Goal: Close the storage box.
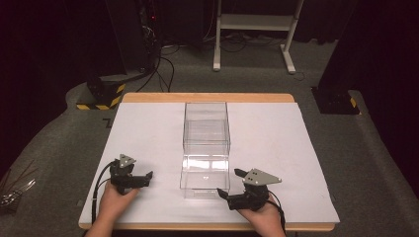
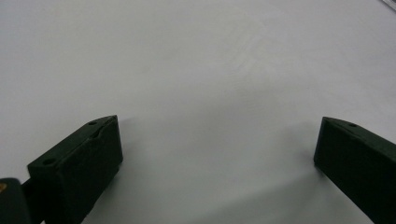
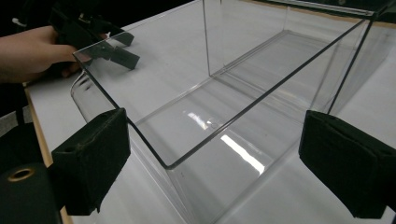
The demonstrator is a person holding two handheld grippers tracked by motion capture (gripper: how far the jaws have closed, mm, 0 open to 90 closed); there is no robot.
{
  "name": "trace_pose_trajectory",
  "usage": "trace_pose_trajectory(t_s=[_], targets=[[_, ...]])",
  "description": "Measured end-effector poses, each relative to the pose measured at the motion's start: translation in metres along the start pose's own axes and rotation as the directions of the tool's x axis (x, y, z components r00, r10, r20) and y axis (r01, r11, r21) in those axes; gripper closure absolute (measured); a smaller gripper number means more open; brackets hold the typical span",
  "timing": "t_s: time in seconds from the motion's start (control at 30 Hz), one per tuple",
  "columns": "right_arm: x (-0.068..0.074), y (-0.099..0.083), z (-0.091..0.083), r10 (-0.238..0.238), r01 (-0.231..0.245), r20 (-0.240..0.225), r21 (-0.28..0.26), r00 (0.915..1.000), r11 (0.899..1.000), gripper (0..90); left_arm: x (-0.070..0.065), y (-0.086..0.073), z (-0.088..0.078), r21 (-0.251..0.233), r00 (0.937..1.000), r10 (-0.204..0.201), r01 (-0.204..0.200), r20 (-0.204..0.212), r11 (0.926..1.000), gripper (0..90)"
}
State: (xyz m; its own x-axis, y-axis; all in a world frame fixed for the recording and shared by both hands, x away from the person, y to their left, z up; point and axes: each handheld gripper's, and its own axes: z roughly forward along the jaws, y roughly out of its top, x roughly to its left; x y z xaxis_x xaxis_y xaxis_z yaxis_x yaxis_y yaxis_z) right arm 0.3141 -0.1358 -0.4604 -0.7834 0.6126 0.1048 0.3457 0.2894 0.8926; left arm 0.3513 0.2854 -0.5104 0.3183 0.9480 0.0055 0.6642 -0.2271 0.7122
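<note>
A clear box stands lengthwise in the middle of the table, open at the top, and blocks any straight path across between the two sides. Bare table lies open to its left and right and beyond its far end. The right gripper, jaws wide apart, sits just beside its near corner; the left gripper, also spread, has bare surface ahead.
</note>
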Motion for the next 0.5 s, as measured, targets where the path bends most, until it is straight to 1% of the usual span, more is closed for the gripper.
trace_pose_trajectory(t_s=[0.27,0.37,0.43,0.5], targets=[[-0.006,-0.001,0.006,0.016,-0.016,0.050,-0.011,0.9986,1.000,8.9,0.000,0.000,0.000,0.000,1.0000,0.000,0.000,0.000,1.0000,1.2],[-0.010,-0.002,0.010,0.009,-0.009,0.070,0.009,0.9975,1.000,8.8,0.000,0.000,0.000,0.000,1.0000,0.001,-0.001,0.000,1.0000,1.2],[-0.012,-0.004,0.014,0.016,-0.017,0.073,0.014,0.9972,1.000,8.8,0.000,0.000,0.000,0.000,1.0000,0.000,0.000,-0.001,1.0000,1.2],[-0.014,-0.004,0.016,0.013,-0.014,0.083,0.019,0.9964,1.000,8.7,0.000,0.000,0.000,0.000,1.0000,0.000,0.000,0.000,1.0000,1.2]])
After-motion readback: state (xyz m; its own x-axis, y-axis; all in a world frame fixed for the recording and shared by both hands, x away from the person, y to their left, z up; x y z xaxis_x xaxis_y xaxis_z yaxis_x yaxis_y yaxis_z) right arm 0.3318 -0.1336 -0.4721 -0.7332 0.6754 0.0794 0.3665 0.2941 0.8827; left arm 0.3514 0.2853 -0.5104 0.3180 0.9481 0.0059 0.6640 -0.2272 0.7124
